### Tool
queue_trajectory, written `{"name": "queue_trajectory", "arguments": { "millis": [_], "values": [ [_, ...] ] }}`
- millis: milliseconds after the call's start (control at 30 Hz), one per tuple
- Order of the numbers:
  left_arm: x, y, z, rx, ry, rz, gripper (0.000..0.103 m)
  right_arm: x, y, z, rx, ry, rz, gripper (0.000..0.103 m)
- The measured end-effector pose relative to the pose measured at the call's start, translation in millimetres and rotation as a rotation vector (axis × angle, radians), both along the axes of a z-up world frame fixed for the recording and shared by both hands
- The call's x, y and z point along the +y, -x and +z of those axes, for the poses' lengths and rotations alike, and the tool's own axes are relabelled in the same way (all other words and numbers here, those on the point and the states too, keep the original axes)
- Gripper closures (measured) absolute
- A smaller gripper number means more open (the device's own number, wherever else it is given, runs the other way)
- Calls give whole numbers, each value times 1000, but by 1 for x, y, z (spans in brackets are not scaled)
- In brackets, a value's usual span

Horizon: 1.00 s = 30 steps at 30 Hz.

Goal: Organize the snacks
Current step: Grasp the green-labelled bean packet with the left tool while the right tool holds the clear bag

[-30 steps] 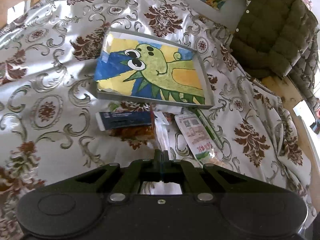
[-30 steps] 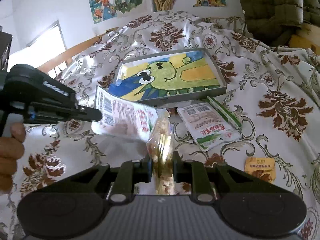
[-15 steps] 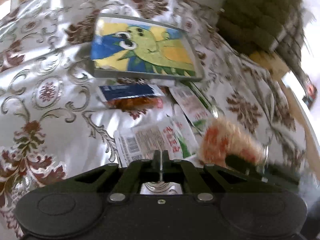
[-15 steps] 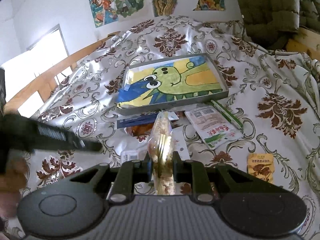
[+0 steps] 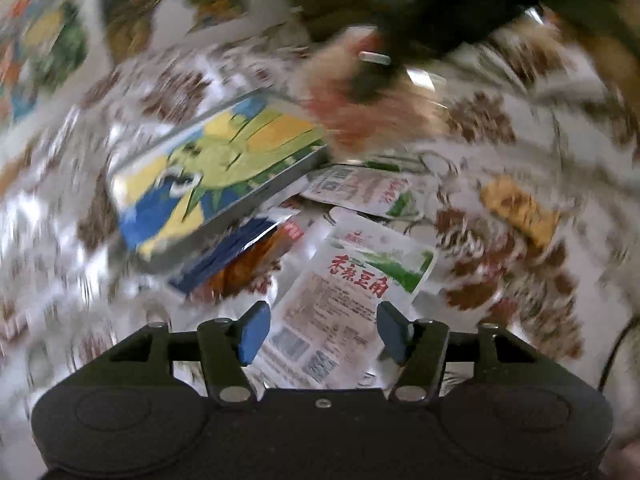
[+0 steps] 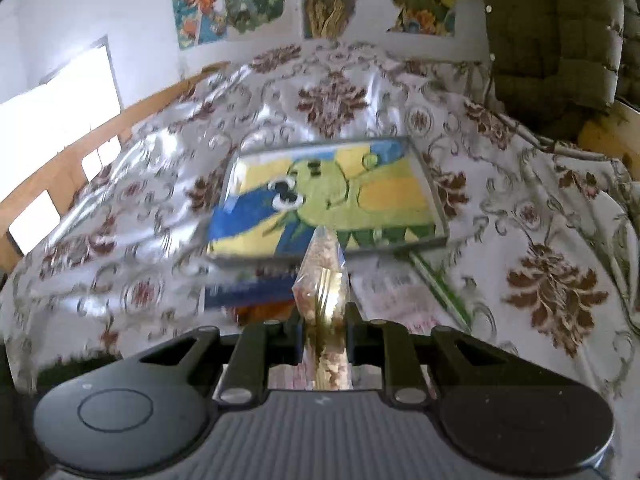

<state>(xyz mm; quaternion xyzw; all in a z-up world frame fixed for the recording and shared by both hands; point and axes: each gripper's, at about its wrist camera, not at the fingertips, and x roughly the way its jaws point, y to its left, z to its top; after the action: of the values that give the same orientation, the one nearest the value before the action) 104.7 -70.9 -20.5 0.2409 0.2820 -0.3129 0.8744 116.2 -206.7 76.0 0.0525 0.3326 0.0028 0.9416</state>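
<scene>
The left wrist view is blurred by motion. My left gripper (image 5: 323,332) hangs just above a white and green snack packet (image 5: 352,292) lying on the patterned cloth. Its jaws are opening, and the blue pads (image 5: 252,332) stand apart from the packet. My right gripper (image 6: 324,332) is shut on a clear bag of pale snacks (image 6: 323,276), held upright in front of the dinosaur-picture tray (image 6: 328,200). The same clear bag (image 5: 368,112) shows in the left wrist view, beyond the tray (image 5: 216,172).
Loose packets lie on the cloth in front of the tray: a blue and orange one (image 5: 236,264), a second white and green one (image 5: 360,190) and a small yellow one (image 5: 520,208). A green quilted jacket (image 6: 552,40) hangs at the back right, with posters (image 6: 228,4) on the wall.
My left gripper rolled, sank and let go of the white and green packet, which now lies flat on the cloth. My right gripper rose with the clear bag and moved closer to the tray.
</scene>
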Motion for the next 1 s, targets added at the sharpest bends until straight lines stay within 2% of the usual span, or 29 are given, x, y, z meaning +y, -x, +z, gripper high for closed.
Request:
{"name": "queue_trajectory", "arguments": {
  "millis": [100, 233, 300, 400, 433, 500, 633, 767, 833, 867, 900, 933, 1000],
  "values": [
    [-14, 2, -16, -65, -64, -62, 37, -7, -16, -15, 3, -38, -3, 81],
    [-36, -2, -41, -174, -186, -112, 30, -14, -33, -29, 2, -9, 23, 81],
    [-45, -8, -51, -203, -236, -152, 28, -20, -36, -37, 11, -34, 30, 81],
    [-48, -20, -55, -161, -221, -216, 21, -27, -38, -46, 37, -95, 41, 81],
    [-49, -25, -54, -133, -219, -239, 15, -29, -40, -47, 29, -112, 53, 81],
    [-54, -35, -51, -40, -233, -269, 14, -33, -45, -48, -2, -137, 79, 81],
    [-57, -49, -48, 36, -244, -238, 9, -44, -52, -50, -31, -187, 91, 81],
    [-58, -47, -54, 18, -263, -233, 8, -41, -39, -49, -35, -157, 81, 81],
    [-57, -40, -59, -31, -275, -241, 14, -36, -26, -44, -32, -132, 82, 81],
    [-56, -35, -60, -69, -281, -245, 22, -32, -16, -40, -43, -109, 84, 81],
    [-53, -33, -60, -70, -273, -224, 29, -29, -5, -37, -50, -97, 79, 81],
    [-50, -34, -59, -31, -249, -194, 46, -27, 5, -36, -54, -102, 71, 81],
    [-42, -38, -53, 31, -189, -134, 57, -25, 18, -36, -50, -124, 54, 81]
  ]
}}
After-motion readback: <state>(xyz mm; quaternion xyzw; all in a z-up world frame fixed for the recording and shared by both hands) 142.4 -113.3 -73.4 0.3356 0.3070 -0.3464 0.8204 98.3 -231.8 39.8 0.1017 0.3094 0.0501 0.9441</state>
